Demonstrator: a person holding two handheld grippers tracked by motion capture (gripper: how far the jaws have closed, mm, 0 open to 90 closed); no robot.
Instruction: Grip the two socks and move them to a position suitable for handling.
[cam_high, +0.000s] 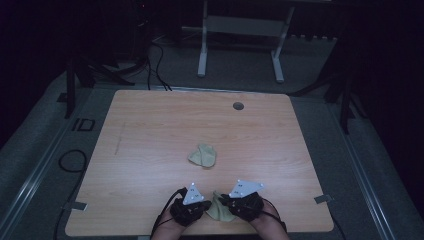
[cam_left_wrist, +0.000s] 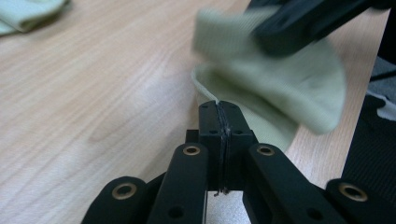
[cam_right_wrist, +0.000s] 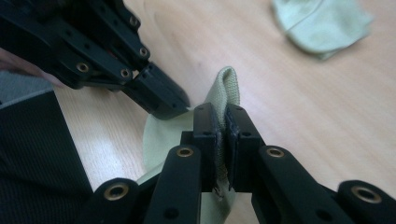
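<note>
My left hand-held gripper (cam_left_wrist: 219, 112) is clamped on the near cloth's (cam_left_wrist: 280, 93) edge; my right hand-held gripper (cam_right_wrist: 223, 116) pinches a fold of the same cloth. It lies between them at the counter's (cam_high: 150, 130) near edge. A second cloth (cam_high: 203, 155) sits farther out, mid-counter.

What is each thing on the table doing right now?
near cloth: crumpled at the table's front edge, pinched by both grippers
left gripper: jaws shut on the near cloth's edge
right gripper: jaws shut on a fold of the near cloth
far cloth: lying crumpled mid-table, untouched
table: wooden top, bearing both cloths
</note>
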